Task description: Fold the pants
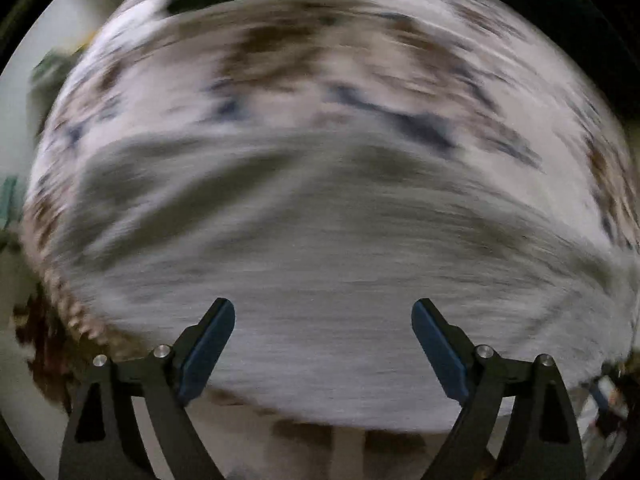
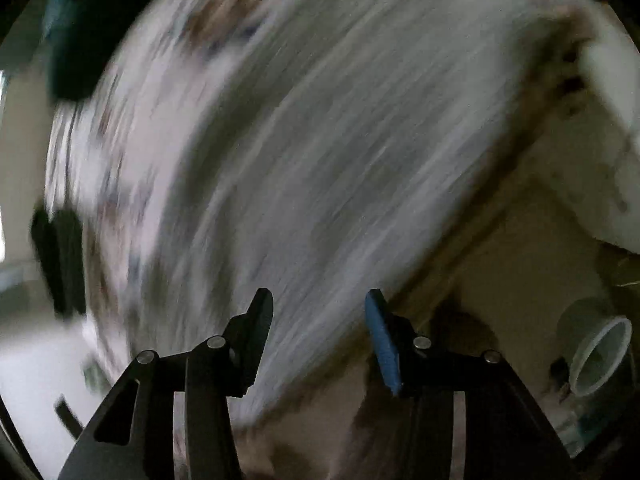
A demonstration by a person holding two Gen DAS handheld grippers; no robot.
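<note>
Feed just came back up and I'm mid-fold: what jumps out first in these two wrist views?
Heavy motion blur smears both views. A broad grey garment fills the middle of the left wrist view, lying on a white cloth with brown and blue patches, with the left gripper open and empty above it. In the right wrist view the right gripper is also open and empty, and a pale tube lies at the lower right.

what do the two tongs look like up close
Both are black, angular frames with silver round pins at the joints. The left tongs carry blue pads on both fingers; on the right tongs only one blue pad shows. No cables, markings or sleeves are visible.
</note>
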